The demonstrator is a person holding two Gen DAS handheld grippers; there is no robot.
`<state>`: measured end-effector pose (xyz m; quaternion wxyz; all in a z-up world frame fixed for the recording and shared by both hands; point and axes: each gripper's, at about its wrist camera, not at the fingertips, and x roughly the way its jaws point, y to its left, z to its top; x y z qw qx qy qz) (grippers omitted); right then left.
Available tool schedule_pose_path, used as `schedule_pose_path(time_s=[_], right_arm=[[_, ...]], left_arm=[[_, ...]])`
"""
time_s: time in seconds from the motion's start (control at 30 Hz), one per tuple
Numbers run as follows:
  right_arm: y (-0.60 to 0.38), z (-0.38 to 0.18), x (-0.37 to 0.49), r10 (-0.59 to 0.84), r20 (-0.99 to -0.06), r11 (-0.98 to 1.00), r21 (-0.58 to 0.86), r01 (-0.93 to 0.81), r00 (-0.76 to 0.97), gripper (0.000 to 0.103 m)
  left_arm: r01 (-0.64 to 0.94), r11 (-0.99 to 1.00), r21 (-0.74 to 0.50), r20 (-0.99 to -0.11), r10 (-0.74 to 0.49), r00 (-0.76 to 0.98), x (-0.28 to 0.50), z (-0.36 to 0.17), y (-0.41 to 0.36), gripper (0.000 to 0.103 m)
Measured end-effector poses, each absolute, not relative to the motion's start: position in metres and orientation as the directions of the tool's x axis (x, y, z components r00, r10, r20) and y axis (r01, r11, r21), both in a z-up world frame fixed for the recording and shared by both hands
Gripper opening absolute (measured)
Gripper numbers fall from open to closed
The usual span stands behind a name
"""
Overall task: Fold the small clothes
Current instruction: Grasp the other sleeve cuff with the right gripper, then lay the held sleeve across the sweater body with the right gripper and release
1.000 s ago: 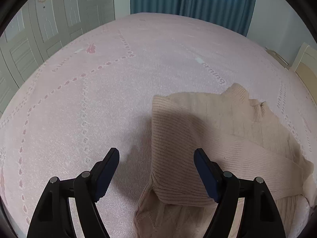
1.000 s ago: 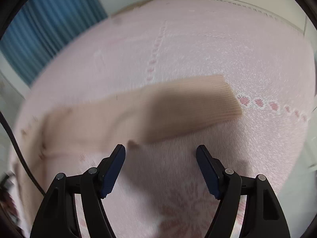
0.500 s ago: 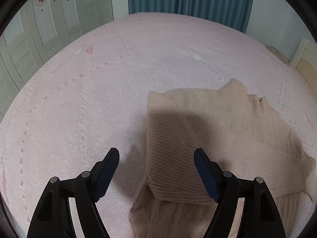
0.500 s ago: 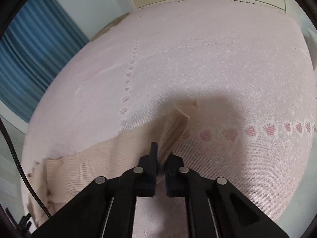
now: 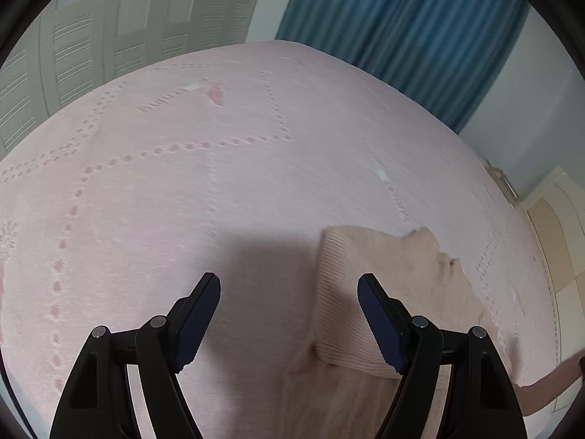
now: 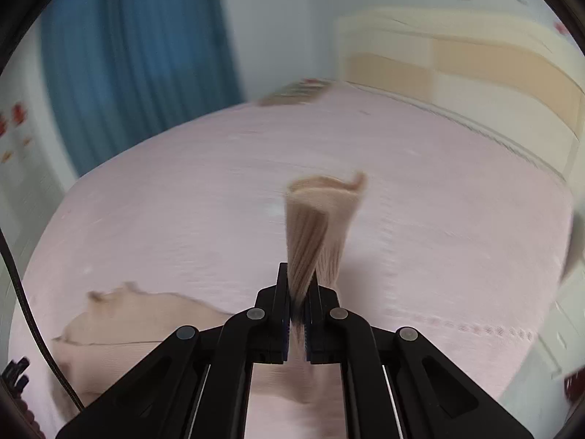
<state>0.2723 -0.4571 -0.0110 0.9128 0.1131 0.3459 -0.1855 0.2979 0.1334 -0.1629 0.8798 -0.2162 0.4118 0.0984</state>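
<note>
Item: beige knit sweater [image 5: 384,285], laid on pink bed [image 5: 219,190]. Cuff [image 6: 318,226] is clamped in right gripper [image 6: 298,314], fingers shut tight, and held lifted. Left gripper [image 5: 289,314] is held wide, empty. Step judged: sleeve fold-in. Next: cuff to be carried across body, released flat.
</note>
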Motion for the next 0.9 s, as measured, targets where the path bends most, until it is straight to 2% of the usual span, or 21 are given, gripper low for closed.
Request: schedule_pose_path(time_s=[0.17, 0.33, 0.47, 0.67, 0.77, 0.83, 0.87, 0.9], right_arm=[[-0.345, 0.007, 0.308, -0.134, -0.663, 0.963, 0.09, 0.256, 0.737, 0.006], [-0.241, -0.003, 0.341, -0.012, -0.678, 0.992, 0.086, 0.096, 0.735, 0.006], [-0.17, -0.03, 0.361, 0.096, -0.702, 0.994, 0.104, -0.032, 0.706, 0.006], [-0.116, -0.105, 0.386, 0.173, -0.789, 0.985, 0.15, -0.089, 0.589, 0.006], [-0.114, -0.134, 0.391, 0.249, -0.811, 0.968, 0.226, -0.108, 0.529, 0.011], [-0.115, -0.155, 0.384, 0.323, -0.826, 0.946, 0.277, -0.167, 0.461, 0.023], [-0.11, -0.16, 0.384, 0.355, -0.832, 0.934, 0.295, -0.201, 0.426, 0.034], [-0.111, -0.161, 0.38, 0.365, -0.832, 0.929, 0.294, -0.225, 0.418, 0.036]], left_arm=[[-0.372, 0.87, -0.323, -0.745, 0.009, 0.668, 0.293, -0.152, 0.157, 0.076], [-0.364, 0.854, -0.37, -0.708, -0.006, 0.706, 0.287, -0.144, 0.177, 0.076], [-0.378, 0.836, -0.398, -0.694, -0.004, 0.72, 0.285, -0.144, 0.189, 0.077], [-0.355, 0.792, -0.496, -0.684, -0.104, 0.722, 0.288, -0.153, 0.201, 0.077], [-0.346, 0.801, -0.488, -0.683, -0.103, 0.723, 0.289, -0.154, 0.198, 0.077], [-0.346, 0.807, -0.479, -0.688, -0.101, 0.718, 0.293, -0.154, 0.195, 0.077], [-0.344, 0.809, -0.477, -0.692, -0.104, 0.715, 0.294, -0.155, 0.193, 0.077], [-0.342, 0.811, -0.475, -0.695, -0.108, 0.711, 0.296, -0.156, 0.192, 0.077]])
